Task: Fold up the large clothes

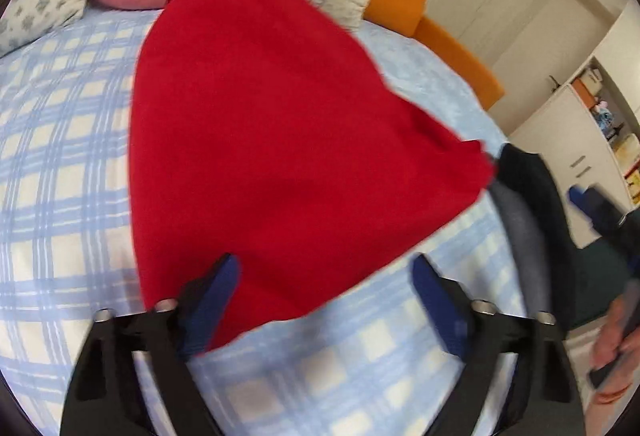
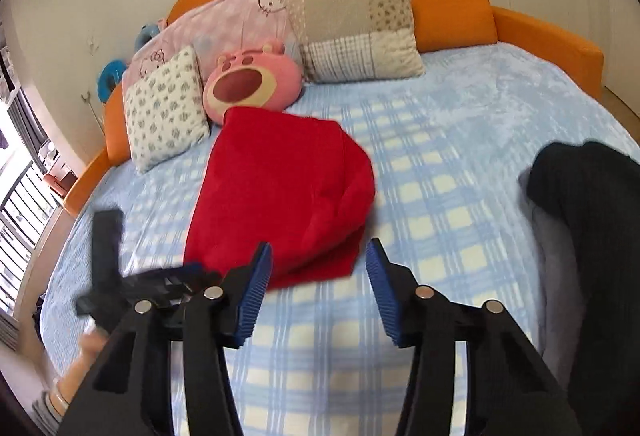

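Observation:
A red fleece garment (image 2: 280, 192) lies folded on the blue checked bedspread (image 2: 440, 196), below the pillows. In the left wrist view the red garment (image 1: 272, 140) fills the middle. My left gripper (image 1: 324, 276) is open and empty, its blue pads just above the garment's near edge; its left pad (image 1: 216, 300) overlaps the red cloth. My right gripper (image 2: 318, 268) is open and empty, just in front of the garment's near edge. The left gripper also shows in the right wrist view (image 2: 120, 276), at the garment's left side.
A dark garment on a grey one (image 2: 580, 216) lies at the bed's right edge. A pink bear cushion (image 2: 252, 84), a flowered pillow (image 2: 164, 108) and a patchwork pillow (image 2: 356, 24) sit at the head. The orange bed frame (image 2: 540, 32) rings the bed. White cupboards (image 1: 560, 140) stand at the right.

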